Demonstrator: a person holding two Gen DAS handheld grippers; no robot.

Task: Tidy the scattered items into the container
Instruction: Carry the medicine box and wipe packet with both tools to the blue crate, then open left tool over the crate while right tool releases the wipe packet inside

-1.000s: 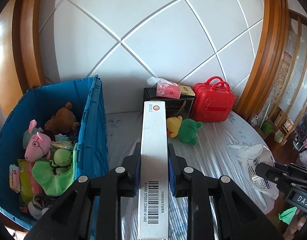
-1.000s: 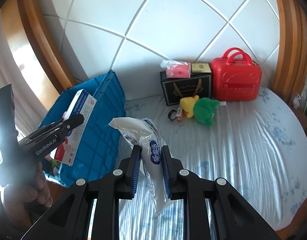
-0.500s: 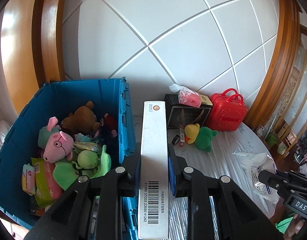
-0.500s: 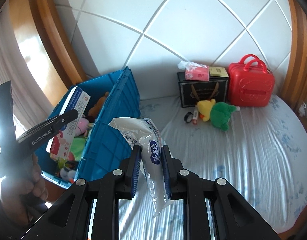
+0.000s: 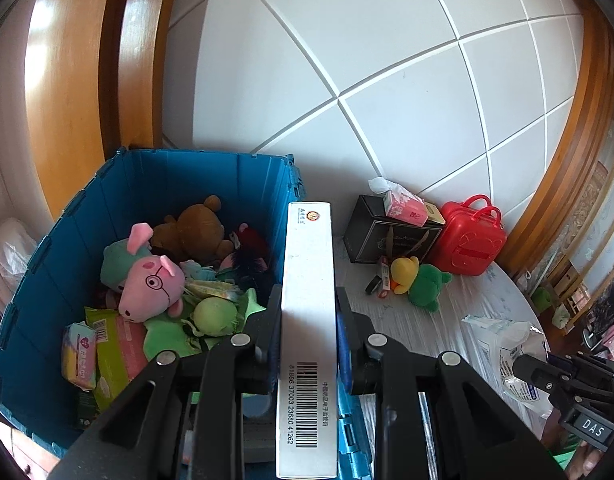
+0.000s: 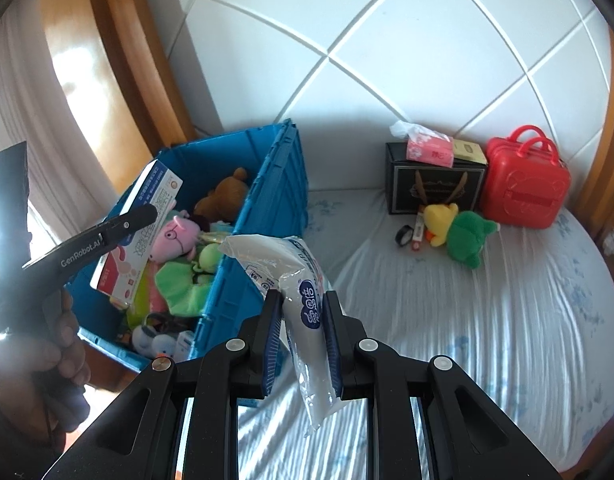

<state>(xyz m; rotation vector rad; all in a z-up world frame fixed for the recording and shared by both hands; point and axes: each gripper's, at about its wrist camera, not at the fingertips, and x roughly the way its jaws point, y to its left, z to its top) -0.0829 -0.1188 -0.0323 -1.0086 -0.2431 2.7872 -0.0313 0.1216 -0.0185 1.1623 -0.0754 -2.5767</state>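
My left gripper [image 5: 307, 312] is shut on a flat white box [image 5: 309, 320] with a barcode, held over the right rim of the blue crate [image 5: 155, 172]. In the right wrist view the box [image 6: 141, 236] hangs above the crate [image 6: 267, 208]. The crate holds plush toys, including a pink pig [image 5: 149, 286] and a brown bear [image 5: 197, 230], plus packets. My right gripper [image 6: 303, 308] is shut on a white plastic packet [image 6: 303, 292], beside the crate's right wall above the bed. The packet also shows in the left wrist view [image 5: 511, 348].
On the bed [image 6: 487, 300] lie a yellow-and-green plush [image 6: 459, 232], a small black ring [image 6: 403, 236] and a red tube [image 6: 418, 230]. Behind stand a black box [image 6: 435, 188] with a pink tissue pack [image 6: 429, 150] and a red case [image 6: 525, 188]. A white padded wall is behind.
Both grippers have moved left and up toward the crate. The white box is now over the crate's rim and the crate's inside shows more fully. Both grips are unchanged.
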